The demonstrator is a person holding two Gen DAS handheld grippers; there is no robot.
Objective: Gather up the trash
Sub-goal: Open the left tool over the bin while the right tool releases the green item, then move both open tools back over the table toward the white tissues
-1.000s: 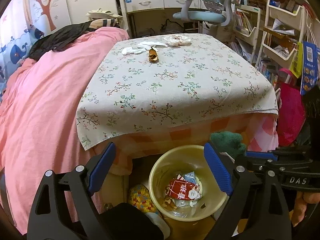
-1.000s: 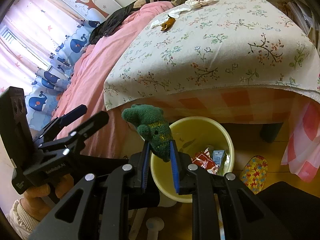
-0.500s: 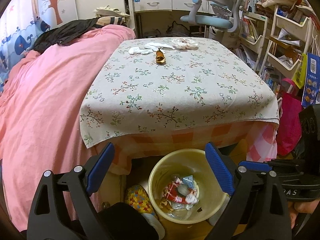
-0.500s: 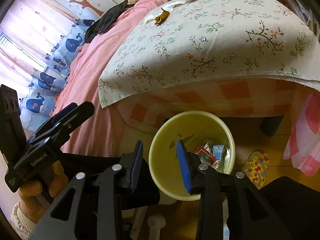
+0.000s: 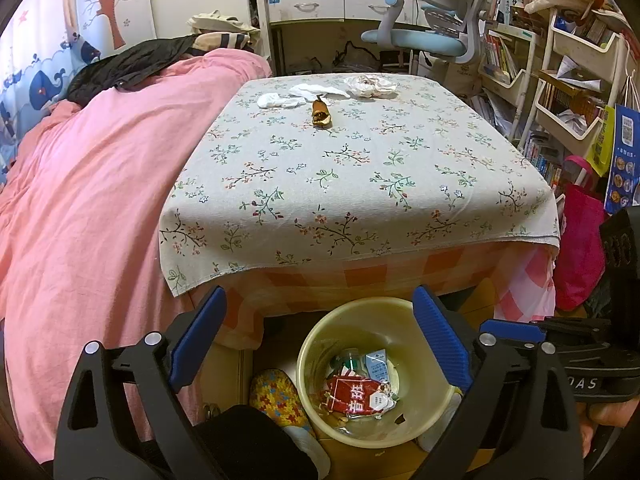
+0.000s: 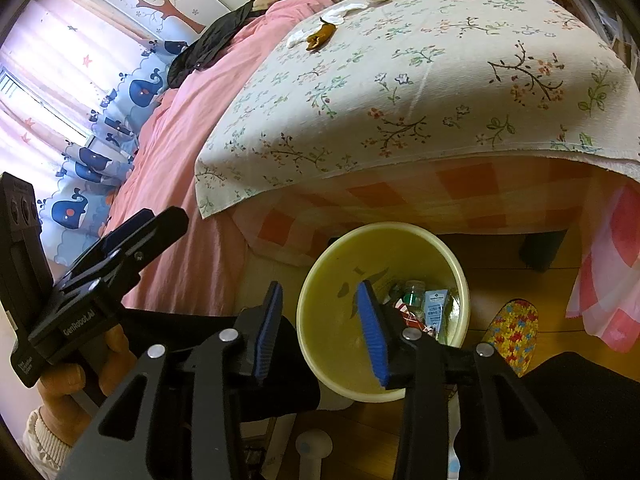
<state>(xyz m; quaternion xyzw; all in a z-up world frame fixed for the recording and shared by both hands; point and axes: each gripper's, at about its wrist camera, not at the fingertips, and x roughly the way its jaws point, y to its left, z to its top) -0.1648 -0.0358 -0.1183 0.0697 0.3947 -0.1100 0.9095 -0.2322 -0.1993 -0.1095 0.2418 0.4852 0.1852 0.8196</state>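
1. Trash remaining on the bench (image 5: 360,184): a brown scrap (image 5: 320,115) is lying near the far edge, left of centre; white tissues (image 5: 298,95) are sitting just behind it, touching or nearly so; a crumpled white wad (image 5: 371,85) is resting at the far edge, to their right.
2. Yellow bin (image 5: 362,312) is standing on the floor below the near edge of the bench. Inside it are lying a red wrapper (image 5: 358,396), a small white-blue carton (image 5: 376,362) and a clear bottle, partly hidden.
3. Left claw (image 5: 320,340) is hanging above the bin, jaws spread wide, gripping nothing.
4. Right claw (image 6: 320,332) is hovering over the bin's left rim (image 6: 308,292), jaws parted about halfway, gripping nothing.
5. A colourful slipper (image 5: 276,398) is lying on the floor just left of the bin.
6. Pink quilt (image 5: 92,200) is covering the bed along the bench's left edge.
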